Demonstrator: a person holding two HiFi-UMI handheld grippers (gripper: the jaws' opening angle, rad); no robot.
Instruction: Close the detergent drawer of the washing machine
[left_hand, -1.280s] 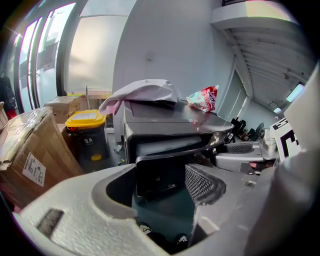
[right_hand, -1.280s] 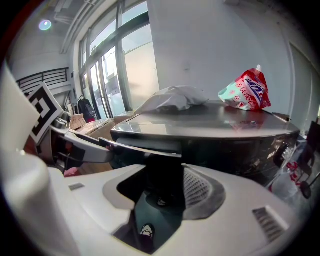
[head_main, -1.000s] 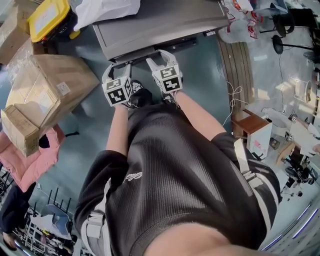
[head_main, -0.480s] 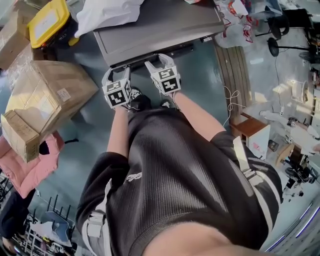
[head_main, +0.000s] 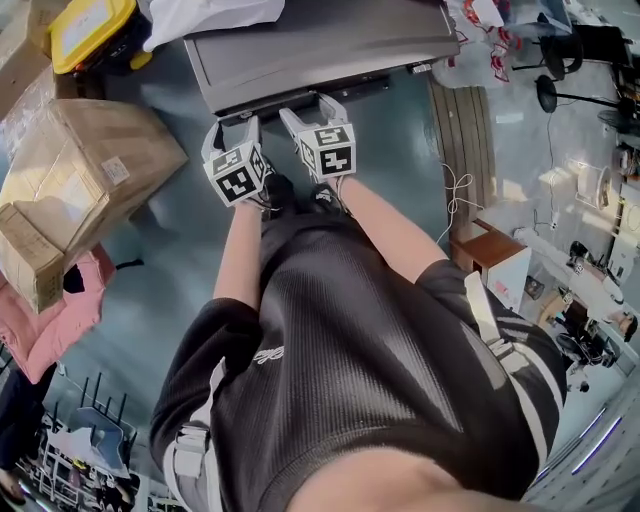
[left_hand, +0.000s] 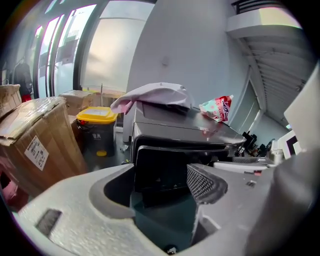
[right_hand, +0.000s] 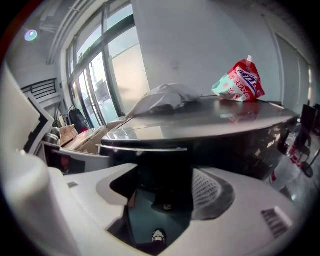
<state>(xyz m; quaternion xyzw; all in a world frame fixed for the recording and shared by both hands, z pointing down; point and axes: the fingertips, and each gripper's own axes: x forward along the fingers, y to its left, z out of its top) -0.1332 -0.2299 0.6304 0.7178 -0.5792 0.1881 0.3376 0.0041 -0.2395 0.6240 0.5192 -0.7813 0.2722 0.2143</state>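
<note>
Right gripper (right_hand: 167, 186) jaws are opening wider than a second ago, nothing between them; left gripper (left_hand: 161, 186) jaws stand apart. Detergent drawer (left_hand: 162, 167) juts just ahead of the left one. Best to press squarely on its front and push straight in.

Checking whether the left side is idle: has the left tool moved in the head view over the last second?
No. The left tool stays just short of the washing machine's front edge, as before.

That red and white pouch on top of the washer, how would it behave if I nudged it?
The pouch looks soft and crumpled, so it would probably deform rather than slide cleanly. It stands partly upright on the glossy washer top, so a nudge could well tip it over.
</note>
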